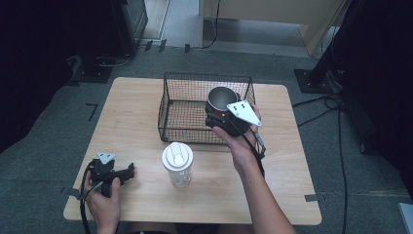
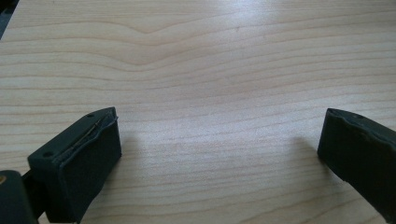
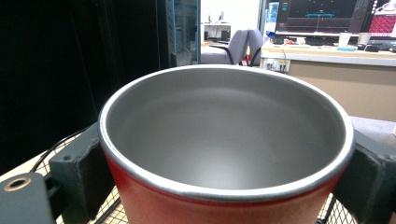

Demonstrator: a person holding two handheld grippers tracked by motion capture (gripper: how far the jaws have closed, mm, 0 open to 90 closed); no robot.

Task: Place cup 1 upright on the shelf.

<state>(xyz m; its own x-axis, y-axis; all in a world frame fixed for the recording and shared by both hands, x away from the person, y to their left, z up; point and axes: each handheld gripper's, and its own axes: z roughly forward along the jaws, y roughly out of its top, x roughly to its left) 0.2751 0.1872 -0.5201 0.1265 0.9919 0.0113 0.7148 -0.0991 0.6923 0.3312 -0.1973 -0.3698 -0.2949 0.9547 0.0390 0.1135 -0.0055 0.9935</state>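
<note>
The right gripper (image 1: pixel 220 117) was clamped on the red metal mug with a grey inside (image 1: pixel 221 100), holding it over the black wire basket (image 1: pixel 175 112). Probably the placing step: lower it in, then release. The mug looked empty and upright. The left gripper (image 1: pixel 127 173) rested on the wooden table (image 1: pixel 136 97), jaws apart, empty.

No text, label, brand, number or sign can be read anywhere. The monitor (image 3: pixel 322 9) at one o'clock in the right gripper view carries coloured marks, too small to make out.
</note>
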